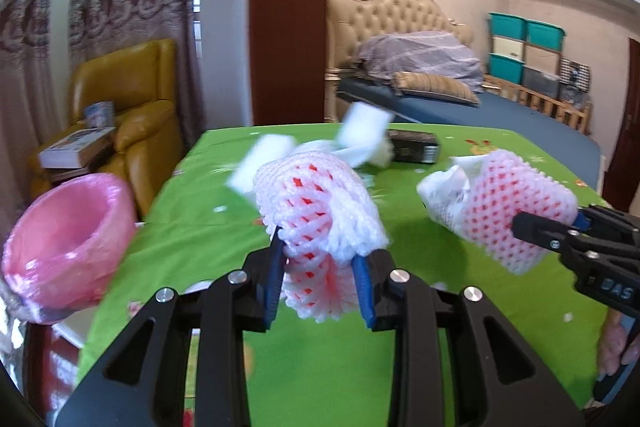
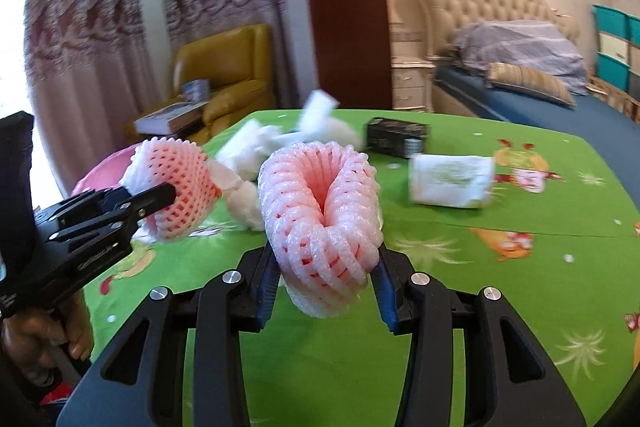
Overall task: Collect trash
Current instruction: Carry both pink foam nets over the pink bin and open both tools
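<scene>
My left gripper (image 1: 320, 259) is shut on a pink-and-white foam fruit net (image 1: 316, 211), held above the green table; it also shows in the right wrist view (image 2: 176, 187). My right gripper (image 2: 324, 275) is shut on a second pink foam net (image 2: 320, 219), seen at the right of the left wrist view (image 1: 516, 211). A pink-lined trash bin (image 1: 64, 243) stands off the table's left edge. White foam scraps (image 1: 360, 139) and crumpled white paper (image 2: 452, 179) lie on the table.
A black box (image 1: 412, 147) lies at the table's far side. The green patterned tablecloth (image 1: 320, 367) covers the table. A yellow armchair (image 1: 132, 99) with books stands left; a bed (image 1: 480, 107) is behind.
</scene>
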The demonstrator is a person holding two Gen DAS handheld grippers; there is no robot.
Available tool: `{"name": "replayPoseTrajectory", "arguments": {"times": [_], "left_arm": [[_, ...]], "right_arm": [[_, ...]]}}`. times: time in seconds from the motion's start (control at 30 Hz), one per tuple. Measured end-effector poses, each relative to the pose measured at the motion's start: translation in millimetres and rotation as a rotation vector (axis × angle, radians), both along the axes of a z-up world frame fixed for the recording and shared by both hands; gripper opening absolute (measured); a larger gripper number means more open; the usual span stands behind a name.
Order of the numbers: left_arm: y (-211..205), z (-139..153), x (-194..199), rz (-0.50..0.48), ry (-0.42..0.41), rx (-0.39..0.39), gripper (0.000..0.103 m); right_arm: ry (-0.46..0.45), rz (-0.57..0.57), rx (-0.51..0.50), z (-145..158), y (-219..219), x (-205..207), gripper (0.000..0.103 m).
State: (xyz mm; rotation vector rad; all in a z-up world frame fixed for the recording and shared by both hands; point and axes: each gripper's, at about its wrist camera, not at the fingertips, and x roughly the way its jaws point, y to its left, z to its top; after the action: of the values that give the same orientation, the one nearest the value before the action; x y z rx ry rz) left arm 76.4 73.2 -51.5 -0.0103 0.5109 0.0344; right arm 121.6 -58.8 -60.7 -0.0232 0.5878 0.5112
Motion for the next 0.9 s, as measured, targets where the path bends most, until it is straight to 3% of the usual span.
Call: {"name": "replayPoseTrajectory", "arguments": {"times": [0.3, 0.9], "left_arm": [[66, -8, -27, 0.112, 0.022, -0.04, 0.03], [104, 17, -61, 0.201, -0.046, -0.012, 0.03]], "right_arm": [[0.02, 0.108, -0.045, -5, 50, -4, 0.042], [-0.044, 0.237, -0.017, 22, 98, -18, 0.042]]}}
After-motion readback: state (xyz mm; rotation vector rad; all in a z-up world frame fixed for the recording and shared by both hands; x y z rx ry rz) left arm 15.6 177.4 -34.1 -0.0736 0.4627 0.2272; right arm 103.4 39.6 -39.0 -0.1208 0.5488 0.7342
